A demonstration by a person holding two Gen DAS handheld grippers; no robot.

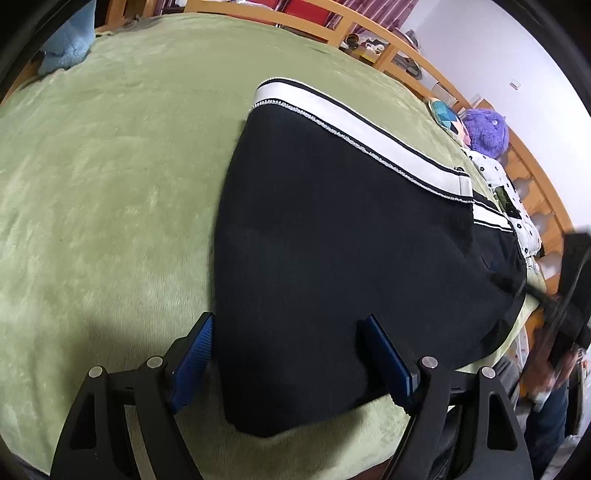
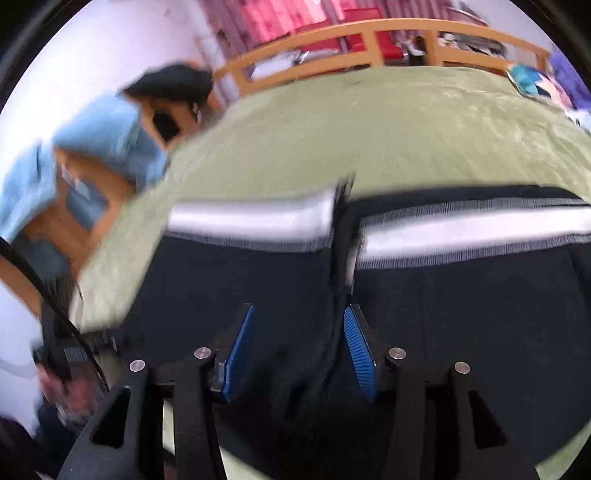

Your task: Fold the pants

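Black pants [image 1: 332, 240] with a white side stripe [image 1: 351, 125] lie flat on a green blanket [image 1: 110, 184]. My left gripper [image 1: 291, 350] hovers over their near edge, open, with the black cloth lying under the gap and its blue pads [image 1: 199, 343] clear of it. In the blurred right wrist view the pants [image 2: 461, 314] fill the lower half, the stripe [image 2: 461, 236] running across. My right gripper [image 2: 295, 350] is open over them. A raised ridge of black cloth runs between its fingers, close to the right pad [image 2: 358, 354]; the pads do not press it.
A wooden bed rail [image 1: 406, 48] [image 2: 369, 33] runs along the far side. A blue plush item [image 1: 70, 44] [image 2: 103, 136] sits at a corner. A purple plush toy [image 1: 485, 129], a patterned cushion [image 1: 447, 114] and dotted white cloth [image 1: 517, 206] lie beyond the pants.
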